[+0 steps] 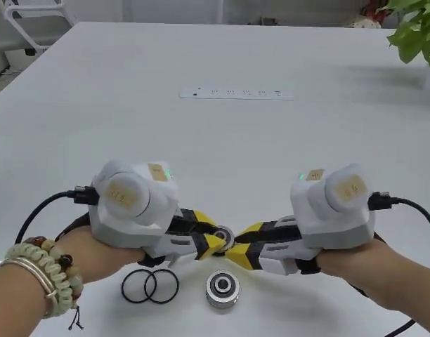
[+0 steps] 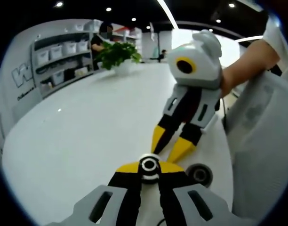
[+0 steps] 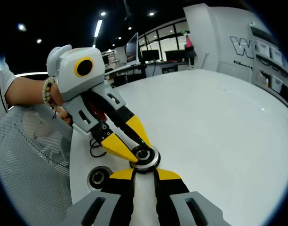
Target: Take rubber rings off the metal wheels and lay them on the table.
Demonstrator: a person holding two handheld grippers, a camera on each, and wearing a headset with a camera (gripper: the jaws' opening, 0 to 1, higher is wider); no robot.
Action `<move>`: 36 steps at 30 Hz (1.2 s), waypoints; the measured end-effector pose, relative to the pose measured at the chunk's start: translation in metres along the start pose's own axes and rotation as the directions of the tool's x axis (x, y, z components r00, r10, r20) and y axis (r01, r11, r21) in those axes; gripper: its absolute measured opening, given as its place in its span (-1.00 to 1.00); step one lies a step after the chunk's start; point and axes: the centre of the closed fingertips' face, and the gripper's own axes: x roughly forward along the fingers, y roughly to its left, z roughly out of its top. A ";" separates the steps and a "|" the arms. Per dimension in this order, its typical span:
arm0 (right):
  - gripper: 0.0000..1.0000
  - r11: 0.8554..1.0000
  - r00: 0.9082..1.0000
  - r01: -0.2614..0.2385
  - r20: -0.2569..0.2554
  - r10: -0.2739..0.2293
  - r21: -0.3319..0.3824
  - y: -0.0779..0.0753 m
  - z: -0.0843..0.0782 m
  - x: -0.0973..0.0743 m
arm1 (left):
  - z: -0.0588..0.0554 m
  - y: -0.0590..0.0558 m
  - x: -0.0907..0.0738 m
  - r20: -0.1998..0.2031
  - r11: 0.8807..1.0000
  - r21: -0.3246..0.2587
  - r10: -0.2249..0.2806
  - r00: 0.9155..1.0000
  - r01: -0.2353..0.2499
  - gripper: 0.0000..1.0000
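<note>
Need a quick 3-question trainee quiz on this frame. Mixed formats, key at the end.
1. Count: how many rubber rings lie loose on the table?
2. True or false: the left gripper is shut on a metal wheel.
3. In the head view, the second wheel lies: A) on the table close to the person, right of the rings; B) stacked on top of the rings; C) at the far edge of the table.

Key: 1) two; 2) true; 3) A.
</note>
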 end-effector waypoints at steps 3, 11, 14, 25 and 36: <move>-0.74 1.000 1.000 -0.002 -0.002 0.002 -0.003 0.000 0.000 0.000 | 0.000 0.000 0.000 0.002 1.000 -0.005 0.001 1.000 -0.001 -0.71; -0.50 0.999 1.000 0.012 -0.001 -0.012 -0.053 0.001 0.002 0.001 | 0.001 -0.006 0.002 0.002 1.000 0.011 -0.025 1.000 0.025 -0.71; -0.53 0.998 1.000 0.005 -0.002 -0.005 -0.063 0.004 0.002 0.002 | 0.001 -0.006 0.002 0.001 1.000 0.015 -0.026 1.000 0.026 -0.71; -0.63 0.994 1.000 -0.003 -0.024 0.000 -0.106 0.002 0.000 0.000 | 0.001 -0.004 0.003 0.002 0.999 0.027 -0.023 1.000 0.023 -0.72; -0.85 0.993 0.999 -0.004 -0.043 -0.001 -0.114 0.000 -0.004 -0.005 | 0.001 -0.003 0.003 0.005 0.999 0.024 -0.023 1.000 0.022 -0.72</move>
